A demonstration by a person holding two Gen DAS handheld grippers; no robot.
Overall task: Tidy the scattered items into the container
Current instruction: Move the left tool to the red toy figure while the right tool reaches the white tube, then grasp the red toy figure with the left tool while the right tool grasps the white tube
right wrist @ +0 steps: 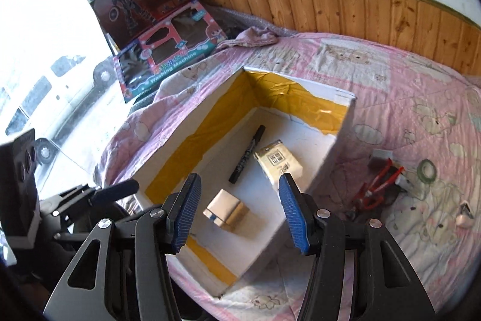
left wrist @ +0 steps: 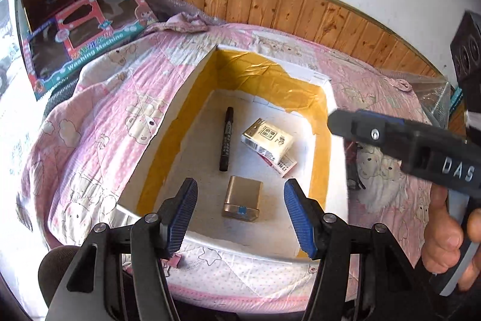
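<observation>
A white box with yellow tape on its inside walls sits on a bed with a pink blanket. Inside the box, a black marker lies near the middle of the floor. A cream packet lies just beside it, toward the right wall, and it rests on top of a small card with red print. A gold tin lies near the front wall of the box.

The left gripper hangs above the front of the box. Its blue fingers are wide apart and hold nothing. The right gripper hangs over the front of the box too, with its fingers spread wide and nothing between them. A hand holds its handle.

Out on the blanket, to the right of the box, lie a red tool, a roll of tape and a small white thing near the right edge of the bed. Two toy boxes lean in the far left corner by the wall.
</observation>
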